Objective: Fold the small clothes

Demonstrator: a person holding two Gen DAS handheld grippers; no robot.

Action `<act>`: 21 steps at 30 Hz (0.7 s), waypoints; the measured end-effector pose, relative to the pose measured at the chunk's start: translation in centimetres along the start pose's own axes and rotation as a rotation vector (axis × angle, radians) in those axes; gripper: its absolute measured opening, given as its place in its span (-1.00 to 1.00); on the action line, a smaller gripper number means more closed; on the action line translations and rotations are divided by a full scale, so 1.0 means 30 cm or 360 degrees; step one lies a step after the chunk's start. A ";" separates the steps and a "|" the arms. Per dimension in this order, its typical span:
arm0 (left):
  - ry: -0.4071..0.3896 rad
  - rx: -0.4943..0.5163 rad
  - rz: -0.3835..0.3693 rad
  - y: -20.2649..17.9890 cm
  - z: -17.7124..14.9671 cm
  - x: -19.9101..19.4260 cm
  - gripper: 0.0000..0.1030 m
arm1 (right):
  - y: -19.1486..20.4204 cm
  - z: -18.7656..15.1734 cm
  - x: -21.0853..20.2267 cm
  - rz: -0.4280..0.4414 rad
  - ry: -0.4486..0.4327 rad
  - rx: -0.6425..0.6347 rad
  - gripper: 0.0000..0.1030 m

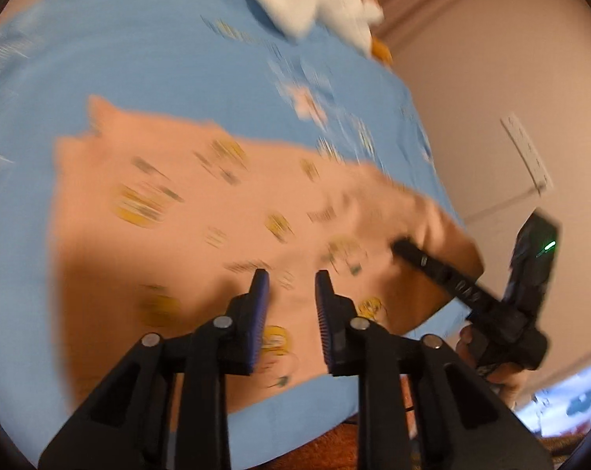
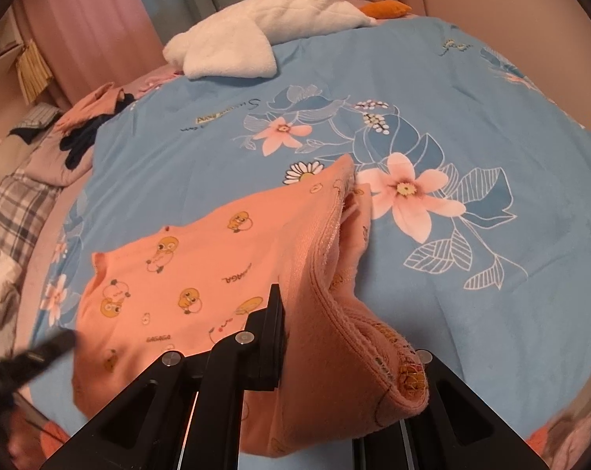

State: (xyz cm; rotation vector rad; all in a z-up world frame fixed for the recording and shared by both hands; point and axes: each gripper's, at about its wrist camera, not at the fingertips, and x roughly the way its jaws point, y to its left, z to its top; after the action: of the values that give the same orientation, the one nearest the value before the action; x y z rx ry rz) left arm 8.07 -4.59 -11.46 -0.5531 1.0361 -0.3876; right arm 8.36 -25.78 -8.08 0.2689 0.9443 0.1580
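A small peach garment with yellow duck prints (image 2: 185,274) lies spread on a blue floral bedspread (image 2: 452,117). My right gripper (image 2: 295,313) is shut on the garment's right hem, which is lifted and draped over its fingers; the right finger is hidden by cloth. In the blurred left wrist view the garment (image 1: 185,211) lies below my left gripper (image 1: 291,278), which is open and empty just above the cloth. The right gripper (image 1: 405,248) shows there at the garment's right edge.
A white plush goose with an orange beak (image 2: 256,27) lies at the far side of the bed. Piled clothes and plaid bedding (image 2: 25,196) sit at the left. A beige wall (image 1: 491,78) stands to the right of the bed.
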 end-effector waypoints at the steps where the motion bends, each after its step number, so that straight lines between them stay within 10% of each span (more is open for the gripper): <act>1: 0.0050 -0.0002 -0.0005 -0.007 -0.006 0.041 -0.62 | 0.000 0.001 -0.001 0.0010 0.0000 -0.0002 -0.74; 11: 0.0202 -0.0050 -0.0025 0.034 -0.010 0.223 -0.65 | 0.050 0.010 -0.015 0.0126 -0.0035 -0.0075 -0.74; 21: 0.0043 -0.0088 0.0066 0.090 -0.027 0.003 -0.51 | 0.252 0.033 -0.021 0.0233 -0.0026 -0.0409 -0.74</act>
State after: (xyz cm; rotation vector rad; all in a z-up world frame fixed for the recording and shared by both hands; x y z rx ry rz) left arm 7.50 -2.68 -13.44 -0.5767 1.0850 -0.3313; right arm 8.67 -18.88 -4.81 0.1017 0.8777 0.4080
